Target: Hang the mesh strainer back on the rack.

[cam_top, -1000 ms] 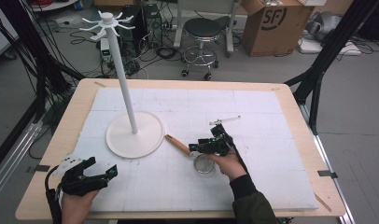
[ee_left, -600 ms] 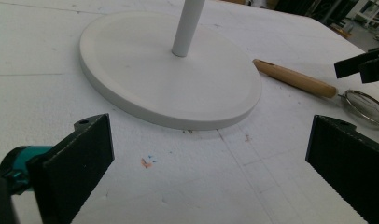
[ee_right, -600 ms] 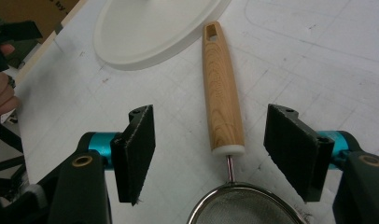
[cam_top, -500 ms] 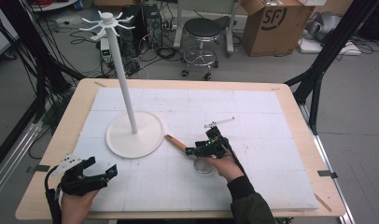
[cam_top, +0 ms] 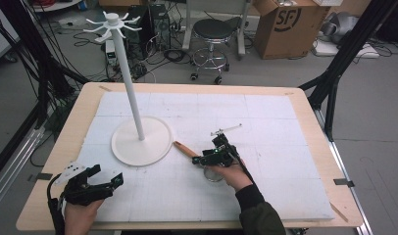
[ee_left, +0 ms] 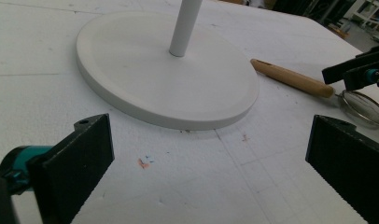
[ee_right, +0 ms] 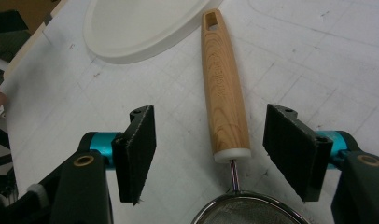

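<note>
A strainer with a wooden handle [cam_top: 186, 149] and a wire mesh bowl [cam_top: 214, 175] lies on the white foam mat, just right of the white stand's round base [cam_top: 140, 141]. My right gripper [cam_top: 210, 157] hovers over the strainer. In the right gripper view it [ee_right: 210, 151] is open, its jaws on either side of the handle [ee_right: 222, 93] near the mesh [ee_right: 250, 212], not touching it. My left gripper [cam_top: 103, 182] rests open near the front left edge. In the left gripper view it [ee_left: 211, 168] faces the base [ee_left: 164, 84], with nothing between its jaws.
The stand's thin pole [cam_top: 131, 88] rises to a ring of hooks [cam_top: 112, 22]. The foam mat [cam_top: 265, 117] covers most of the wooden table [cam_top: 310, 103]. A stool [cam_top: 214, 30] and a cardboard box [cam_top: 290, 24] stand on the floor beyond.
My right gripper has shifted a little left and nearer, along the strainer toward its wooden handle. The left gripper and the strainer have stayed put.
</note>
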The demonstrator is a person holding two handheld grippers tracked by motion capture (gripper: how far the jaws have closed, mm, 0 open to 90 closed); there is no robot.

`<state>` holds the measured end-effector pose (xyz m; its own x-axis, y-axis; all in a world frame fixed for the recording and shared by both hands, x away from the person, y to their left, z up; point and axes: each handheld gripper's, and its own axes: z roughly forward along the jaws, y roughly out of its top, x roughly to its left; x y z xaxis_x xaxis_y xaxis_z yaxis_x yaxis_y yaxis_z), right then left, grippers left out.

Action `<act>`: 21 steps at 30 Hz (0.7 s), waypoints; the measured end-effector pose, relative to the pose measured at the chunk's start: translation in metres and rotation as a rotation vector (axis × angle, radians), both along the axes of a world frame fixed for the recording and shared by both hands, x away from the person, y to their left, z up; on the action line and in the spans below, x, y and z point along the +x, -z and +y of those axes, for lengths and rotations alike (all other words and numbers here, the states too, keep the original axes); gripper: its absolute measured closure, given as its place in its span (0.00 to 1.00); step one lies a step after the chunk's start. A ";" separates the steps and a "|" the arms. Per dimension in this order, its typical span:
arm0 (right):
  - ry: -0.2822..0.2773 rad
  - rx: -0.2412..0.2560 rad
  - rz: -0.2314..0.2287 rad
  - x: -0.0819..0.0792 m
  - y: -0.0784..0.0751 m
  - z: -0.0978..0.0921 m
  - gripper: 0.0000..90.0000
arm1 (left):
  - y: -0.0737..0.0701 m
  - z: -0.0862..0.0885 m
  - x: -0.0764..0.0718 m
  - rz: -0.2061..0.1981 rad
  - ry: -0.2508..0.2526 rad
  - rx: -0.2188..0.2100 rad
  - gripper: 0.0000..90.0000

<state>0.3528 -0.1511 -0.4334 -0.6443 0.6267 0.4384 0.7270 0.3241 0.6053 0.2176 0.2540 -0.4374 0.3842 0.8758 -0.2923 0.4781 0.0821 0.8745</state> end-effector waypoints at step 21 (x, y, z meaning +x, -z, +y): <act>0.003 -0.083 -0.005 -0.001 0.008 0.016 0.53 | 0.000 0.000 0.000 -0.003 0.005 -0.005 0.02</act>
<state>0.3516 -0.1356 -0.4410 -0.6441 0.6627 0.3821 0.7255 0.3707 0.5799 0.2173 0.2543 -0.4371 0.3892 0.8725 -0.2954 0.4760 0.0841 0.8754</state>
